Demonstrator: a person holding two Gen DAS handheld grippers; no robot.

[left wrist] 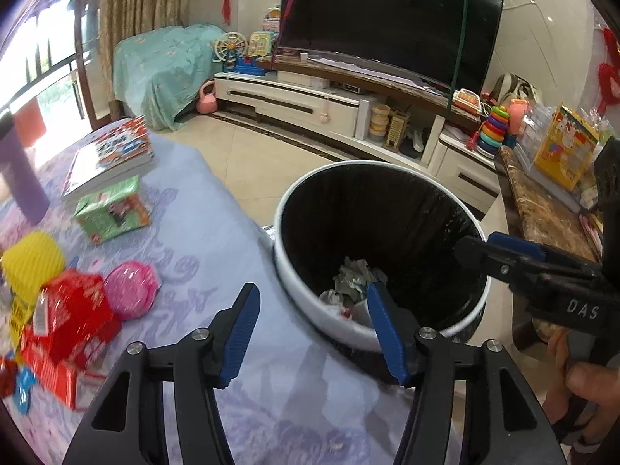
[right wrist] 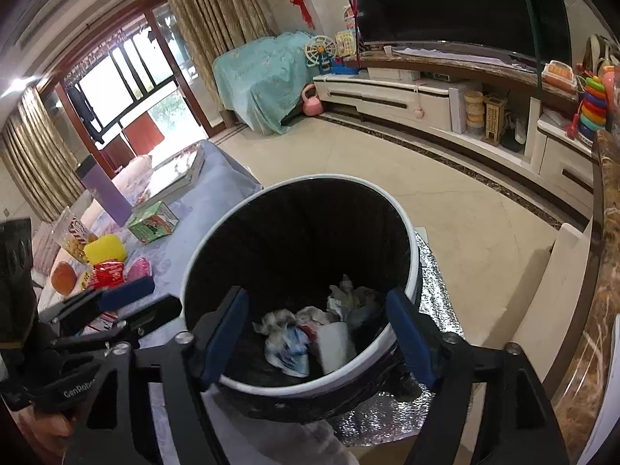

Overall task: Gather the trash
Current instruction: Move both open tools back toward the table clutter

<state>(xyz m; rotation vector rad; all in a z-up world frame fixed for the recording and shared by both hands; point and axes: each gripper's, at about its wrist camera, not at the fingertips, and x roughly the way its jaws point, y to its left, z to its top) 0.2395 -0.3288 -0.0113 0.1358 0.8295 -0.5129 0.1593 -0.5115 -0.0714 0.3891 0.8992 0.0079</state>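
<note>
A white trash bin [left wrist: 298, 283] with a black liner stands beside the table; it also shows in the right wrist view [right wrist: 414, 267]. Crumpled paper and wrappers [right wrist: 310, 333] lie at its bottom, also visible in the left wrist view [left wrist: 354, 279]. My left gripper [left wrist: 314, 329] is open and empty, over the table edge by the bin's rim. My right gripper [right wrist: 316, 333] is open and empty, held over the bin's mouth; it shows from the side in the left wrist view [left wrist: 500, 252]. On the table lie red packets [left wrist: 73, 310], a pink lid-like piece [left wrist: 130, 290] and a yellow object [left wrist: 33, 261].
The table has a lilac patterned cloth [left wrist: 217, 232]. A green box [left wrist: 112, 209], a book [left wrist: 112, 155] and a purple cup [left wrist: 19, 178] sit farther back. A silver mat [right wrist: 438, 302] lies under the bin. A TV cabinet [left wrist: 310, 104] lines the wall; a marble counter [left wrist: 542, 209] is at right.
</note>
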